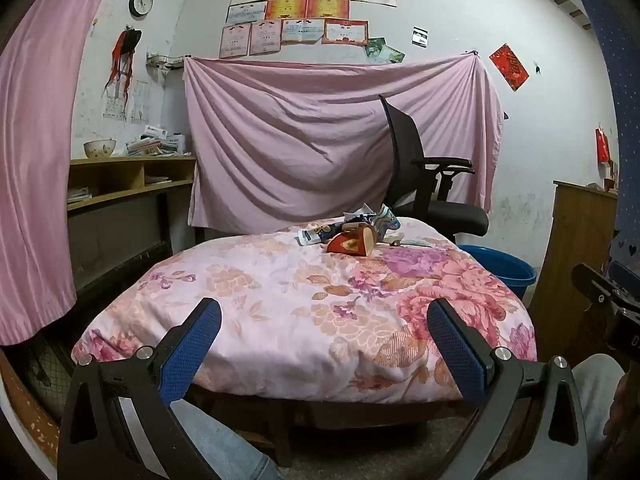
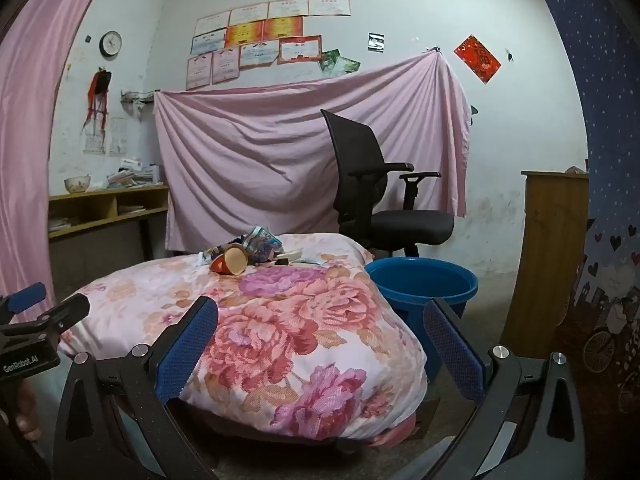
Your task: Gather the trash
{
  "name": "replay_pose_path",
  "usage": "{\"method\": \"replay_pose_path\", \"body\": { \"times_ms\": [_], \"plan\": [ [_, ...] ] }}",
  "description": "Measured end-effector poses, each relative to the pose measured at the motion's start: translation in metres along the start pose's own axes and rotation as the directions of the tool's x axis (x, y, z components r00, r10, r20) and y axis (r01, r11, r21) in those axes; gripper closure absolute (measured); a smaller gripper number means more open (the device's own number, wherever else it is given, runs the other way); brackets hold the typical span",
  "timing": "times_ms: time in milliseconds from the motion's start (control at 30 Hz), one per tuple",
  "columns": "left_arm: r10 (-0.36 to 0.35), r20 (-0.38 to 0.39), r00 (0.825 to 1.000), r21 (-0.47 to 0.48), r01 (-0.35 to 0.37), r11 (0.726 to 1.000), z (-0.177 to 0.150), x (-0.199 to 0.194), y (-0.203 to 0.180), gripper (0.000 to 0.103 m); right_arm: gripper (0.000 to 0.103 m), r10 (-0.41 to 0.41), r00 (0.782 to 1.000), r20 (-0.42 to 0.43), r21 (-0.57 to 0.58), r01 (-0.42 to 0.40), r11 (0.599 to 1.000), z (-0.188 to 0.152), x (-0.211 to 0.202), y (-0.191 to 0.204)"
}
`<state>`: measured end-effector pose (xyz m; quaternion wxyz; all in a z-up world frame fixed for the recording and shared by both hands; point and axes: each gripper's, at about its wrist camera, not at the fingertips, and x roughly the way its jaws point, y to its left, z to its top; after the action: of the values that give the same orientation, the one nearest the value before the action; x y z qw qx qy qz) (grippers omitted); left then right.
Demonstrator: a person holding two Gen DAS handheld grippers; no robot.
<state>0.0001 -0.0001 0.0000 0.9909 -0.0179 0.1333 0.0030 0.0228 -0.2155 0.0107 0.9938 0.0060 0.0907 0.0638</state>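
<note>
A small heap of trash lies at the far end of a floral quilt [image 1: 280, 300]: a red paper cup on its side [image 1: 352, 243], a crumpled blue-white wrapper [image 1: 386, 218] and a flat white packet [image 1: 310, 237]. The right wrist view shows the cup [image 2: 231, 262], the wrapper [image 2: 262, 245] and the quilt [image 2: 288, 320]. A blue plastic basin [image 2: 424, 284] stands on the floor to the right of the quilt; its rim shows in the left wrist view [image 1: 502, 266]. My left gripper [image 1: 324, 332] is open and empty, well short of the heap. My right gripper [image 2: 320, 332] is open and empty too.
A black office chair [image 2: 372, 200] stands behind the quilt before a hanging pink sheet [image 2: 280, 152]. A wooden shelf unit [image 1: 120, 184] with a bowl is at the left. A wooden cabinet [image 2: 548, 248] stands at the right. The person's knees are below the grippers.
</note>
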Motion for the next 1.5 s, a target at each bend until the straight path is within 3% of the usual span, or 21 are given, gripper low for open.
{"method": "replay_pose_path", "body": {
  "times_ms": [1500],
  "plan": [
    [-0.001,0.004,1.0,0.001,0.001,1.0,-0.0003,-0.001,-0.0021,0.002,0.0,-0.001,1.0,-0.011,0.009,0.001,1.0,-0.0003,0.0015,-0.0024]
  ]
}}
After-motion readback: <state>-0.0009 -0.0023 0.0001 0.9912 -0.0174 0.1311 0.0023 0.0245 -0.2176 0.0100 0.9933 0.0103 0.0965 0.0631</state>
